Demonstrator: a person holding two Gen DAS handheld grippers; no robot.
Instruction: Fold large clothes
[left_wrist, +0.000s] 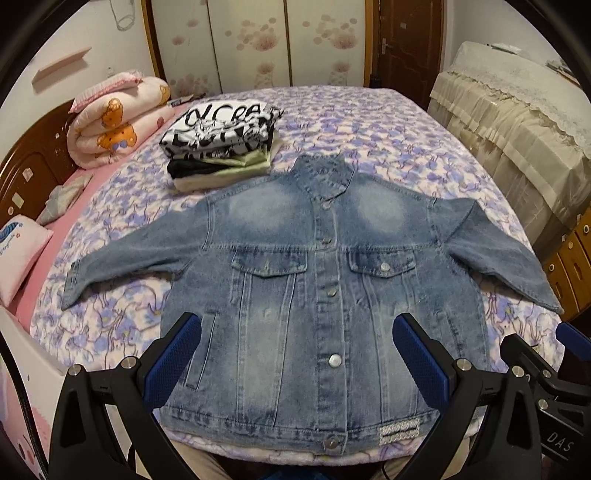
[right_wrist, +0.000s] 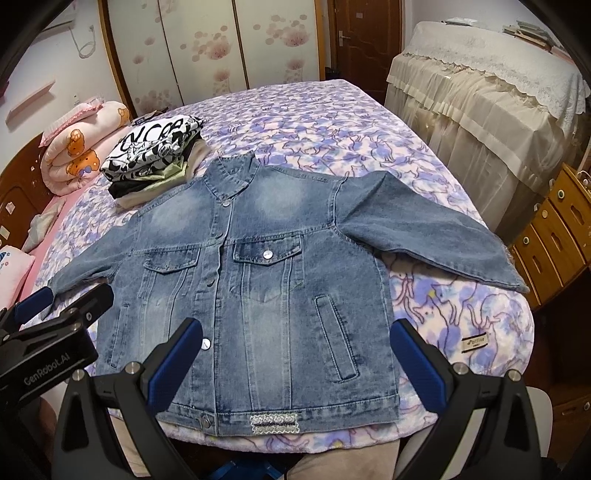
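Both grippers, left gripper and right gripper, hover spread wide and empty above the hem of the denim jacket, which lies flat, front up, collar pointing away, each sleeve extending sideways across the bed.

The denim jacket is lying flat on the bed, front up, sleeves spreading to both sides. Behind its collar and to the left, a stack of folded clothes is sitting; further left, a rolled quilt is resting.
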